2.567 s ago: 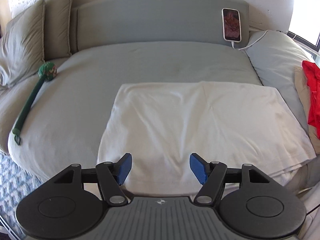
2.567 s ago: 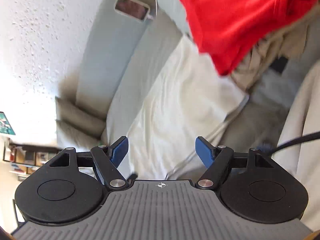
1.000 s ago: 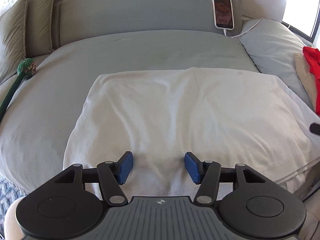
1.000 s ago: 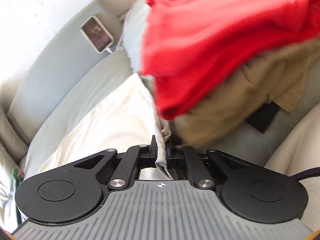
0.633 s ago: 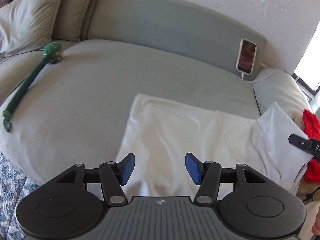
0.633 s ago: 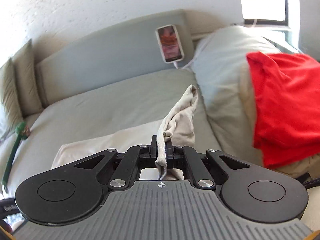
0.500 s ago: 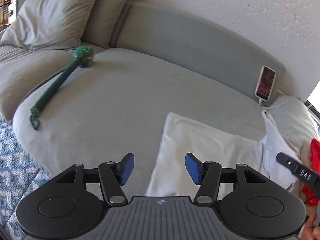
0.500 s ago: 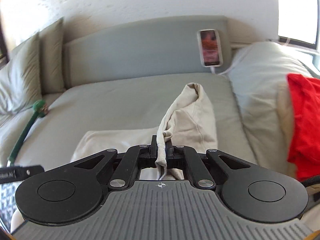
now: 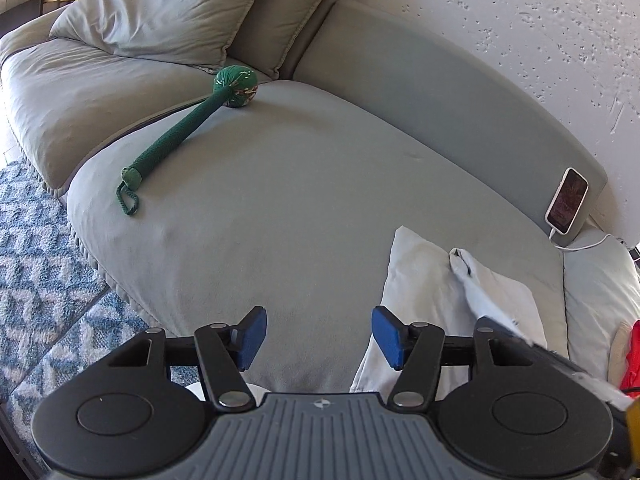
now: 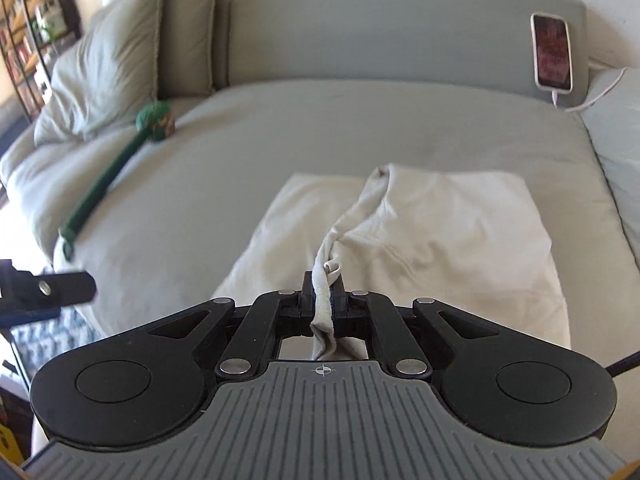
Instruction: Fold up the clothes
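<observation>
Pinching the cream garment's [image 10: 432,220] edge in our right gripper [image 10: 322,304], we see it stretch ahead; left gripper [image 9: 316,336] gapes beside it.

The cloth's [image 10: 420,240] near edge disappears behind the right gripper [image 10: 323,300], whose body hides what hangs below. In the left view a blurred dark bar [image 9: 560,360] crosses the cloth. The red garment [image 9: 633,354] is cut off by the frame edge. The phone's [image 10: 551,51] screen is too blurred to read.
</observation>
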The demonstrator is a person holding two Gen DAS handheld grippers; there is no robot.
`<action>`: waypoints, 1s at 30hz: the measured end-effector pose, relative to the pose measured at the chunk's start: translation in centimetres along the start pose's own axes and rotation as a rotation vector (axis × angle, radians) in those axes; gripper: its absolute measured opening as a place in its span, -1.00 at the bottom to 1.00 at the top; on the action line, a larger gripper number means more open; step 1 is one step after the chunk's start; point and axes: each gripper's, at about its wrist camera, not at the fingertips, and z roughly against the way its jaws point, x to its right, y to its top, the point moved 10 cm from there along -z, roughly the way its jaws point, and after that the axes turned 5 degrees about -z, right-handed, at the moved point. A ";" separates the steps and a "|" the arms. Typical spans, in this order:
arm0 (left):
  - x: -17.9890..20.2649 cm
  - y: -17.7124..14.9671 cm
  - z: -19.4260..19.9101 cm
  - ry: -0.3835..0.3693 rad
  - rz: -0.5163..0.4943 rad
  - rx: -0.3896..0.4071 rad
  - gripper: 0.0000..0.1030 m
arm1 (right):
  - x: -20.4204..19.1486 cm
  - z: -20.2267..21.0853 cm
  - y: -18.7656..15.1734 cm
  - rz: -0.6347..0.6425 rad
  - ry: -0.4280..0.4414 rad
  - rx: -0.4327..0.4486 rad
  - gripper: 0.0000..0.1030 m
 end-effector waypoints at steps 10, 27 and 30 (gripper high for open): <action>-0.4 0.4 -0.6 0.023 -0.027 -0.001 0.10 | -4.0 1.0 0.2 0.089 0.124 0.046 -0.90; -1.5 -0.2 -1.4 0.088 -0.042 -0.040 0.14 | -5.6 -1.5 -3.5 0.073 0.293 -0.165 -0.26; -1.3 -0.2 -1.3 0.099 -0.050 -0.043 0.15 | -4.9 -1.3 -4.2 0.013 0.357 -0.216 -0.02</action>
